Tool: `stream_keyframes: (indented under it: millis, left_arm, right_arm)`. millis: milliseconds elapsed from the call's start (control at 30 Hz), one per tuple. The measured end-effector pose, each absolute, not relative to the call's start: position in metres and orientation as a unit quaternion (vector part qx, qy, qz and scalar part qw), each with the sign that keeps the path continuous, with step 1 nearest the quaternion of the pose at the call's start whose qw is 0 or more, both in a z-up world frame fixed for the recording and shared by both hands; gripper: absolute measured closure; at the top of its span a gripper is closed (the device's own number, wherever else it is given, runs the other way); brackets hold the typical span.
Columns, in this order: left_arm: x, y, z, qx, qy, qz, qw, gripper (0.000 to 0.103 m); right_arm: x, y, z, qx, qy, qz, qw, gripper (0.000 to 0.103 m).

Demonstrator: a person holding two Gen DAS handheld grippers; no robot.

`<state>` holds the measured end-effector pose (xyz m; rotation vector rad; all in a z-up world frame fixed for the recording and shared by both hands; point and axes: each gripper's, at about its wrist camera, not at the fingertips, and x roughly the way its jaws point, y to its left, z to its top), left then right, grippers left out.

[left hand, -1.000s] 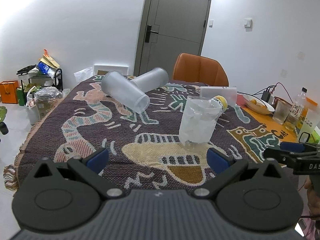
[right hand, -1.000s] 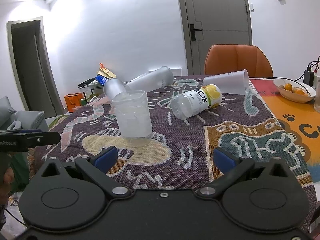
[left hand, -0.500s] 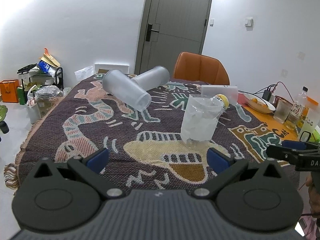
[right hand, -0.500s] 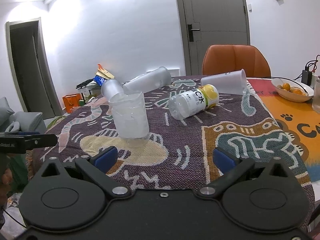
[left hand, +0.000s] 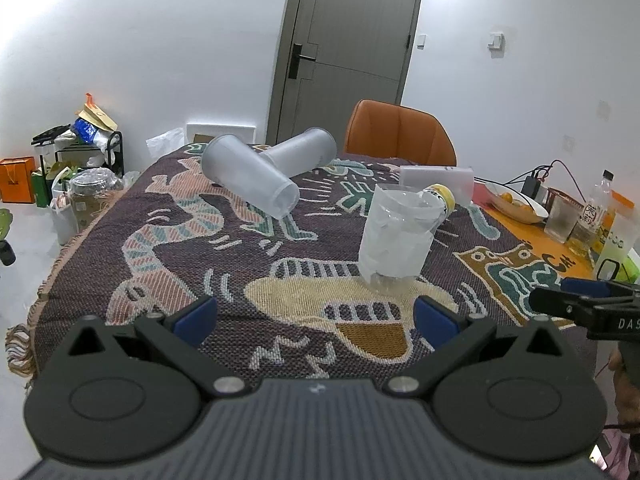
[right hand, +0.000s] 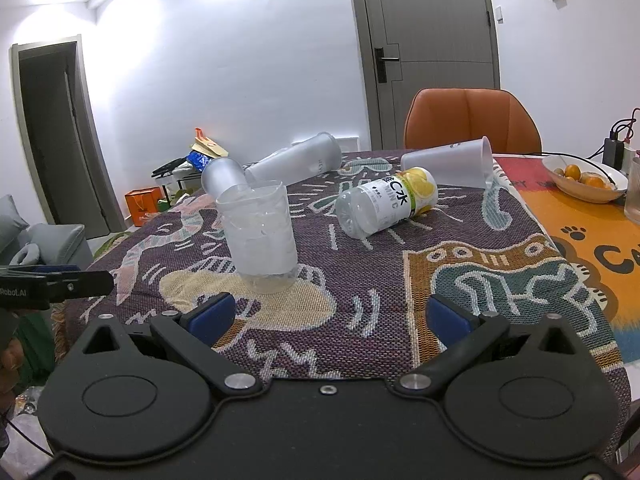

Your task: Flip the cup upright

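1. The left hand-held gripper (left hand: 316,314) is released, its blue-padded fingers spread wide and holding nothing, above the near edge of the bench (left hand: 120,280) covered by a purple patterned woven cloth.
2. The right hand-held gripper (right hand: 328,316) is likewise spread and holds nothing.
3. A clear, crinkled plastic cup (left hand: 398,236) stands upright ahead of the left hand-held gripper, nearer its right finger; its contents are hard to make out.
4. Two frosted plastic tumblers (left hand: 250,180) lie on their sides farther ahead, overlapping.
5. A yellow-labelled clear bottle (right hand: 386,202) lies beyond the cup; in the left view the cup hides most of it.
6. A third frosted cup (right hand: 448,162) lies sideways behind the bottle.
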<state>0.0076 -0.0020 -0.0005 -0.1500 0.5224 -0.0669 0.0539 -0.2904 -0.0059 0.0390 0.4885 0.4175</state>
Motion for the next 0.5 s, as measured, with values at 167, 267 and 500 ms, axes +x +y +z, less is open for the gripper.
stream_keyframes:
  millis: [167, 267, 500]
  left_arm:
    - [0.0074, -0.0023, -0.0008, -0.074, 0.258, -0.032, 0.963, 0.0]
    - [0.0074, -0.0022, -0.0007, -0.074, 0.257, -0.032, 0.963, 0.0]
    - [0.006, -0.0039, -0.0002, -0.077, 0.256, -0.038, 0.963, 0.0]
  right_arm:
    - [0.0542, -0.2903, -0.0067, 0.02, 0.24, 0.204, 0.949, 0.0]
    - [0.0544, -0.2895, -0.0072, 0.019, 0.241, 0.204, 0.949, 0.0]
    - [0.0546, -0.2877, -0.0069, 0.015, 0.239, 0.202, 0.95, 0.0]
